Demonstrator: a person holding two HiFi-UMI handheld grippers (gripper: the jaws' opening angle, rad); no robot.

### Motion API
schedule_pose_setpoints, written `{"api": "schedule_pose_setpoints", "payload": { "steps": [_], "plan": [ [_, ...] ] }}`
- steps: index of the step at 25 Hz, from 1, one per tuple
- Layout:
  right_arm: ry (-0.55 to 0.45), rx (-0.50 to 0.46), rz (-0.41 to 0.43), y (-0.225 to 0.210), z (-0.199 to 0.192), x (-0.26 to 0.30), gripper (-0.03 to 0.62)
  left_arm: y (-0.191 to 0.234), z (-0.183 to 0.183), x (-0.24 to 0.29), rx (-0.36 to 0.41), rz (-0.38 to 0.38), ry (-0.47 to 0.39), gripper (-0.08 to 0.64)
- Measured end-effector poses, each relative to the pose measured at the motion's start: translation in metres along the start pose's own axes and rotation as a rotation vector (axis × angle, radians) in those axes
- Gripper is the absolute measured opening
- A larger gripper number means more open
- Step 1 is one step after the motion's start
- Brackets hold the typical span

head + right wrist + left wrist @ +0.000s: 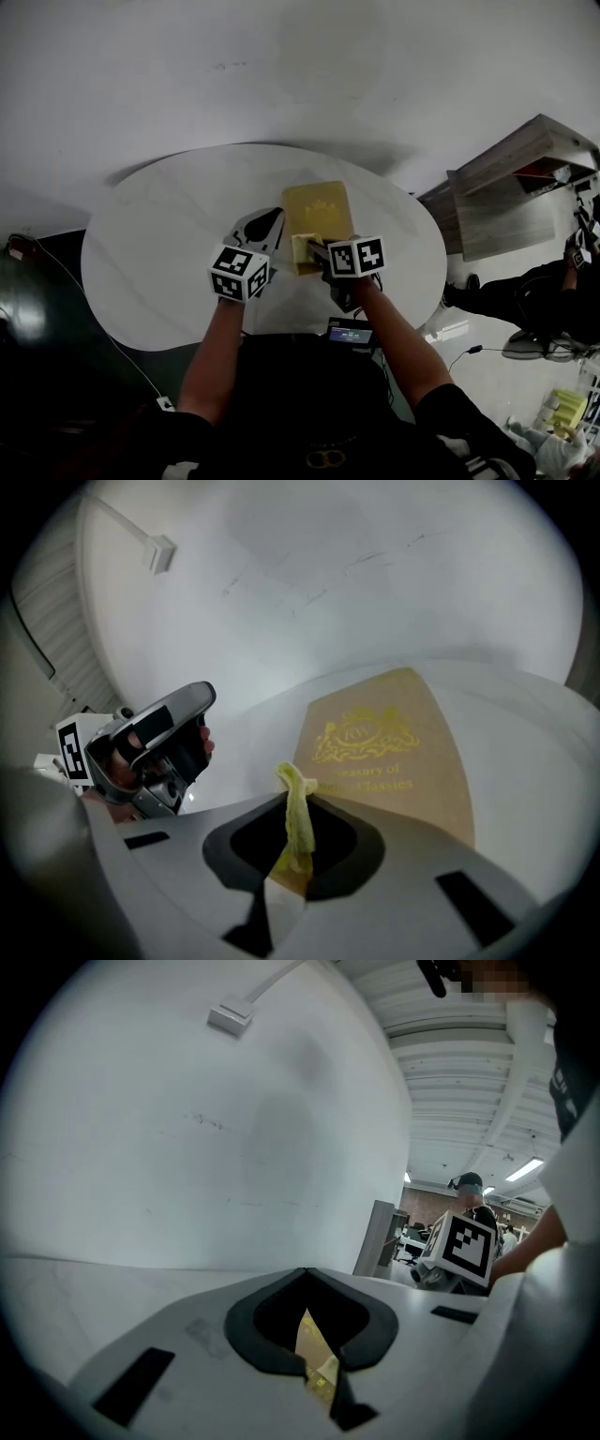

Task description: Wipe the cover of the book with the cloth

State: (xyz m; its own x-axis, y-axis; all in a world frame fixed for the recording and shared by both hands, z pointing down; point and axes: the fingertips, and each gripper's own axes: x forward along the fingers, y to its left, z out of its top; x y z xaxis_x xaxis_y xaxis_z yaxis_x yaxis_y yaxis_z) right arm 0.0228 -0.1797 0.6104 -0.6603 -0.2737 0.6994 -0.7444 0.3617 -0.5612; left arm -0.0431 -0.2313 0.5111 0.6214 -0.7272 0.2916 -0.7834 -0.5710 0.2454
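1. Where the person's forearms reach over the near rim of the round white bench (141,281), each hand carries a hand-held gripper topped by a marker cube.
2. The right hand-held gripper (292,794) has its jaws closed narrowly on the yellow cloth (298,822). The cloth stands as a thin upright strip between them, and its top is folded over just above the tips.
3. In the head view, this hand-held gripper's tips and the cloth lie at the near end of the book (319,217). It cannot be told whether the cloth touches the cover.
4. The left hand-held gripper (305,1274) has its jaws together, with nothing seen in their grip. A sliver of yellow shows through the slit beneath them.
5. The left hand-held gripper lies just beside the book's left edge, level with the book's near half.
6. The book lies flat near the middle of the bench, with its tan cover up and its long side running away from the person. The cover bears a gold crest with gold lettering below it.
7. Beyond the bench is a plain white wall, and a grey shelf (520,183) stands to the right.
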Motion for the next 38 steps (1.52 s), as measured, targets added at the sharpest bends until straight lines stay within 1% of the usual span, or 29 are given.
{"api": "schedule_pose_setpoints", "payload": {
  "steps": [16,38],
  "plan": [
    [-0.03,0.036,-0.034,-0.026,0.002,-0.016,0.087,-0.002,-0.003,0.004,-0.014,0.0,0.004,0.009],
    [-0.124,0.132,-0.126,-0.091,0.002,-0.07,0.087,-0.011,-0.002,0.012,-0.007,-0.022,0.012,0.009]
  ]
}}
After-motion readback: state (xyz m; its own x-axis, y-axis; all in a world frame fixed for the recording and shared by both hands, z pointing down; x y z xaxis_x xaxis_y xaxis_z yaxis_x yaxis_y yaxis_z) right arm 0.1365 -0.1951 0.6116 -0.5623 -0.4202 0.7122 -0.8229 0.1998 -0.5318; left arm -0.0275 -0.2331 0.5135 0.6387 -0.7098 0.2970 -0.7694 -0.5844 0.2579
